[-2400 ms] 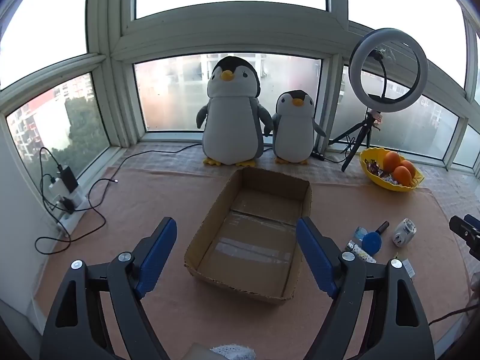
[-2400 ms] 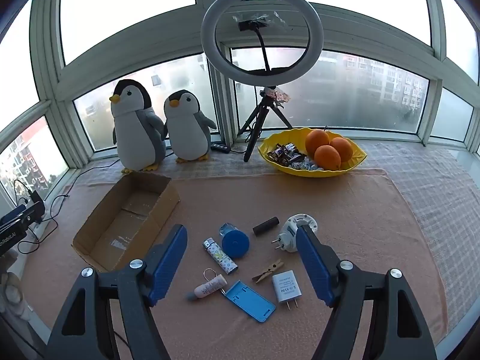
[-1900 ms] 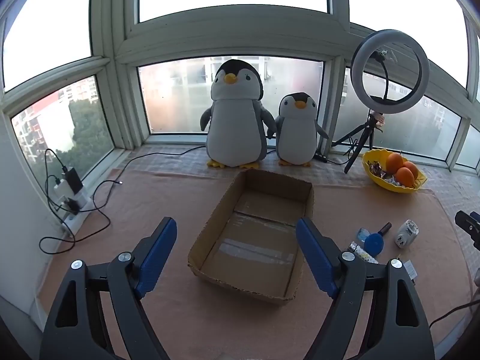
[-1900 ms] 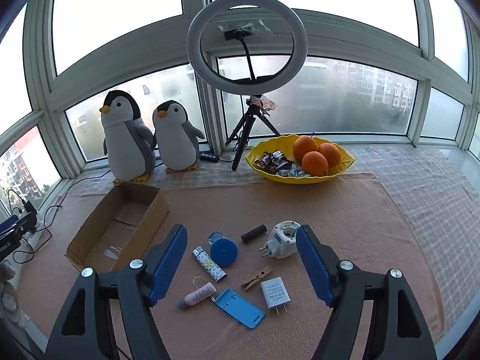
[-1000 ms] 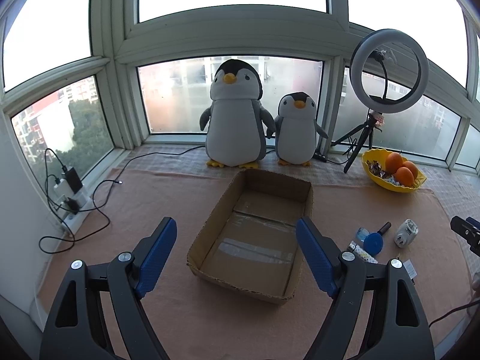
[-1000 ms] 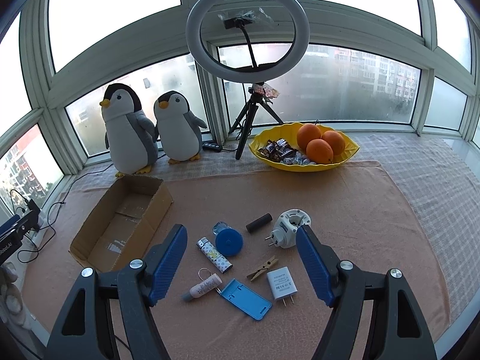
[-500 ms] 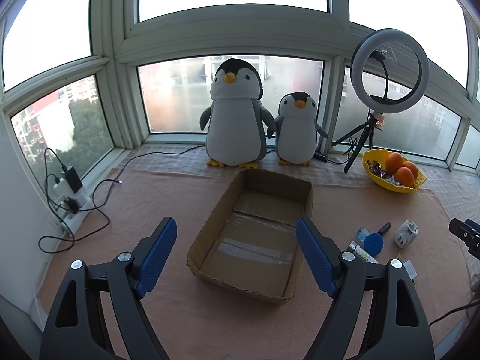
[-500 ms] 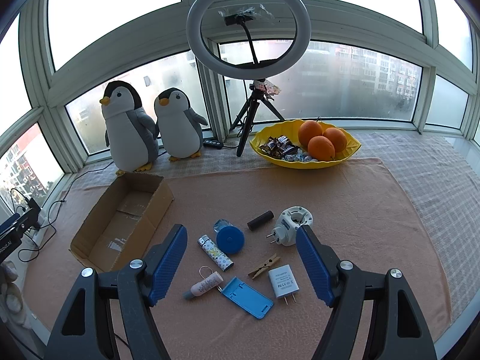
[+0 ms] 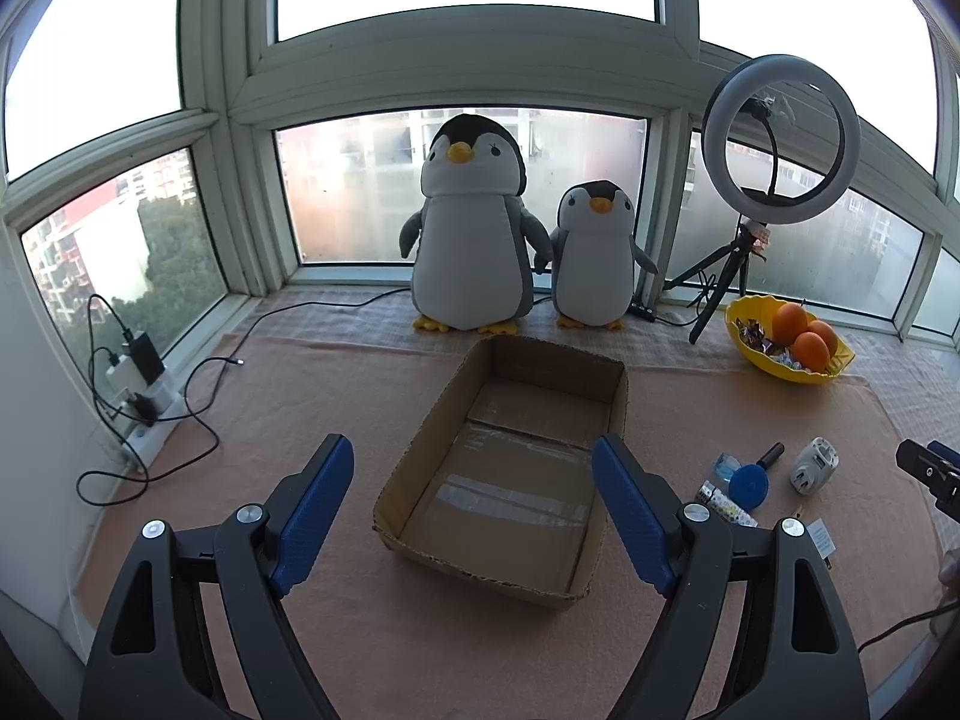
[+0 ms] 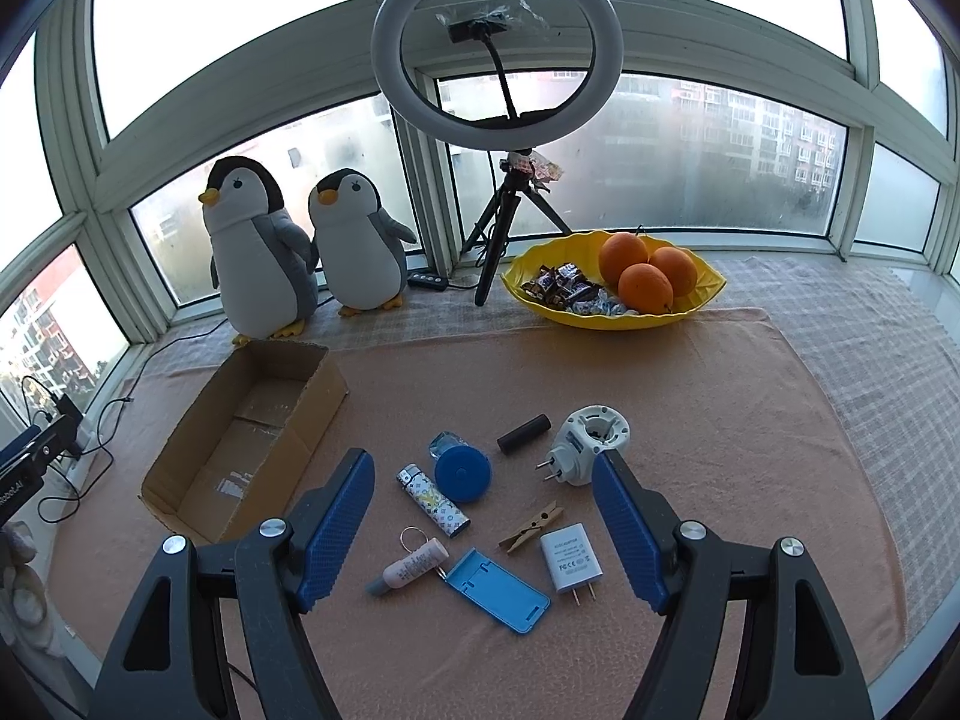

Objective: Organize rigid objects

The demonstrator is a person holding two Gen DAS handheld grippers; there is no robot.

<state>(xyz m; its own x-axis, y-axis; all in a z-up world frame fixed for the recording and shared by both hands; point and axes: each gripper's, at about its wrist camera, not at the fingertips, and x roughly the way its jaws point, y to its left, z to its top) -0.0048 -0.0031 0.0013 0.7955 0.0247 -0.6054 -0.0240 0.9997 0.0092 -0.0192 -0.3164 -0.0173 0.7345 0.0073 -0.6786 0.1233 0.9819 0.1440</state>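
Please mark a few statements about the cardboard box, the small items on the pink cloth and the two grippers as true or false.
1. The brown cardboard box holds nothing. True.
2. The right gripper grips the wooden clothespin. False: it is open and holds nothing.
3. Three oranges sit in the yellow bowl. True.
4. The blue round disc lies inside the box. False: it lies on the pink cloth.
5. The left gripper is open. True.
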